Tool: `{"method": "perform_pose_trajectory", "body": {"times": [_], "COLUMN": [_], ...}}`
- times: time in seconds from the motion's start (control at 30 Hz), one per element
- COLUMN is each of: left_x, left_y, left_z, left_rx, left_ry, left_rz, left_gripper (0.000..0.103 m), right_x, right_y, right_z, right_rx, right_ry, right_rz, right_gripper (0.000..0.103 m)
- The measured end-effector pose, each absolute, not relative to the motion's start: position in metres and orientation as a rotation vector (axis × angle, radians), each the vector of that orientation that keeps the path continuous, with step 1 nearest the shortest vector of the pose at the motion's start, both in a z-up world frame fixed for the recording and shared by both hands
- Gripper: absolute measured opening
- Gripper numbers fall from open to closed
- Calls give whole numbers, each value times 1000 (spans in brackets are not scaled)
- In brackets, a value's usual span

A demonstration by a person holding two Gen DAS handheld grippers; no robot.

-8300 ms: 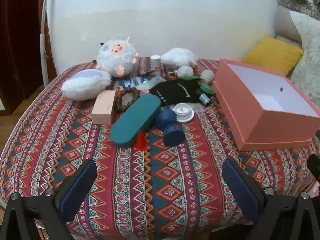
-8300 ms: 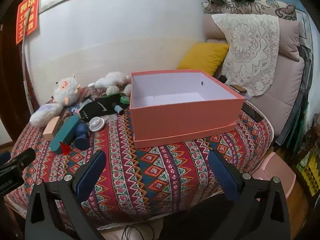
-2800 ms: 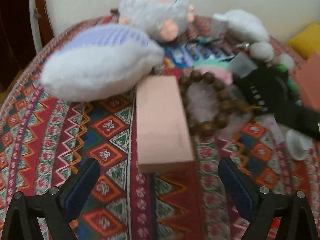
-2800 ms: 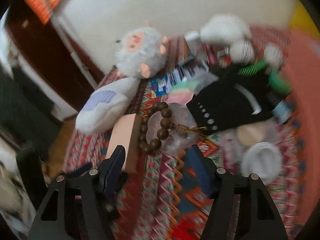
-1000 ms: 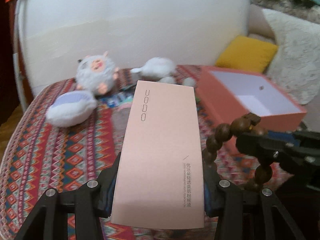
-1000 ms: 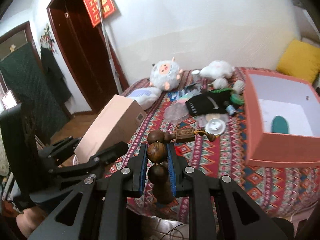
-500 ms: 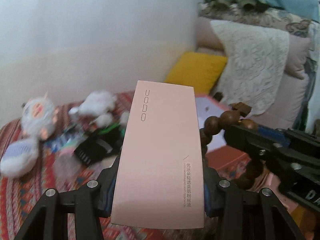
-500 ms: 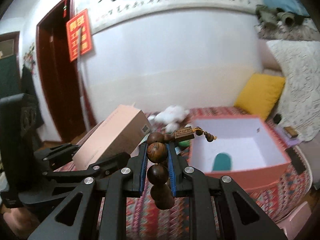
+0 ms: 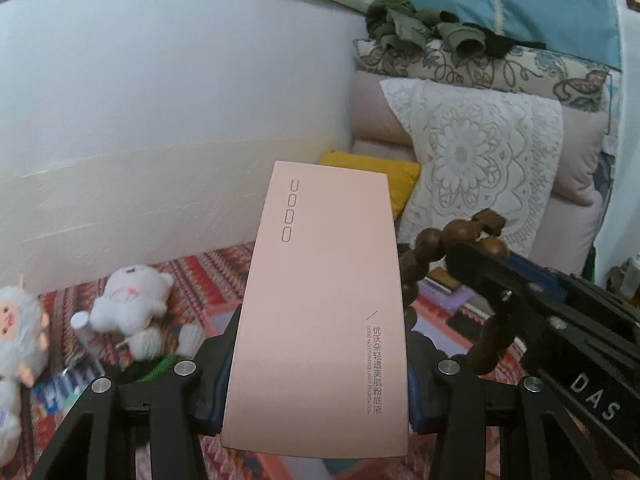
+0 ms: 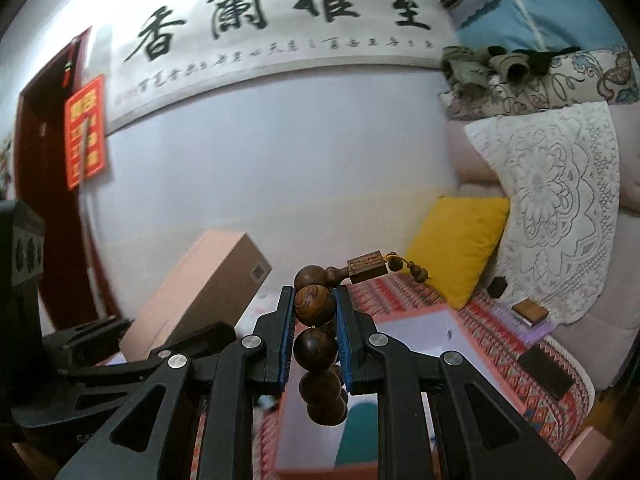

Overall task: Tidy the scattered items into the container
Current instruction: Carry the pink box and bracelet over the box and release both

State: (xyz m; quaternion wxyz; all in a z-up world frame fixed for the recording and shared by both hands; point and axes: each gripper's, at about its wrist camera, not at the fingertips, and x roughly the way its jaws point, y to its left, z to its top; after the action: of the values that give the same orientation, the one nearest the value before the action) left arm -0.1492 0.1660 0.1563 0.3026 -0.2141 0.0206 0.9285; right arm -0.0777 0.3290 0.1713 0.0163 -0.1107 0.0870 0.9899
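Observation:
A long pink carton (image 9: 320, 312) printed "UODO" is clamped between the pads of my left gripper (image 9: 316, 384), held high above the bed. To its right, my right gripper (image 9: 480, 256) carries a wooden bead bracelet (image 9: 430, 242). In the right wrist view my right gripper (image 10: 315, 320) is shut on the bracelet (image 10: 314, 304), whose lower beads dangle below the fingers. The pink carton (image 10: 200, 284) shows at the left in my left gripper (image 10: 160, 344). Below lies the salmon container (image 10: 404, 320), holding a teal case (image 10: 356, 436). Its rim (image 9: 294, 468) peeks out under the carton.
White plush toys (image 9: 128, 296) and a sheep plush (image 9: 20, 332) lie at the left on the patterned cloth (image 10: 512, 344). A yellow cushion (image 10: 456, 240) and a lace-covered cushion (image 10: 560, 216) stand behind the container. A dark flat object (image 10: 546, 372) lies right of it.
Both grippers have swung to the right and tilted upward with their loads still held. The wall and the sofa cushions now fill more of both views; the container sits lower.

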Motion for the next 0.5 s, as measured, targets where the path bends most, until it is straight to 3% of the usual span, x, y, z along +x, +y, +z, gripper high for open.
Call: {"method": "perform_pose_trajectory", "body": {"times": [0.2, 0.37, 0.4, 0.43, 0.5], "left_x": [-220, -263, -270, -277, -283], "left_y": [191, 206, 206, 204, 200], "left_z": [121, 50, 39, 28, 18], "left_rx": [-730, -948, -991, -1037, -1074], "left_ry": [55, 78, 60, 29, 3], "left_rz": [2437, 2386, 2375, 2365, 2379], "left_gripper": [54, 55, 56, 64, 84], "right_x": [-157, -209, -219, -219, -218], "right_y": [367, 382, 383, 380, 374], "right_z": [153, 113, 106, 105, 103], "right_rx": [-426, -634, -690, -677, -650], "right_ry": [394, 402, 408, 391, 356], "right_rz": [2983, 2887, 2877, 2864, 2839], "right_gripper": [20, 23, 32, 63, 97]}}
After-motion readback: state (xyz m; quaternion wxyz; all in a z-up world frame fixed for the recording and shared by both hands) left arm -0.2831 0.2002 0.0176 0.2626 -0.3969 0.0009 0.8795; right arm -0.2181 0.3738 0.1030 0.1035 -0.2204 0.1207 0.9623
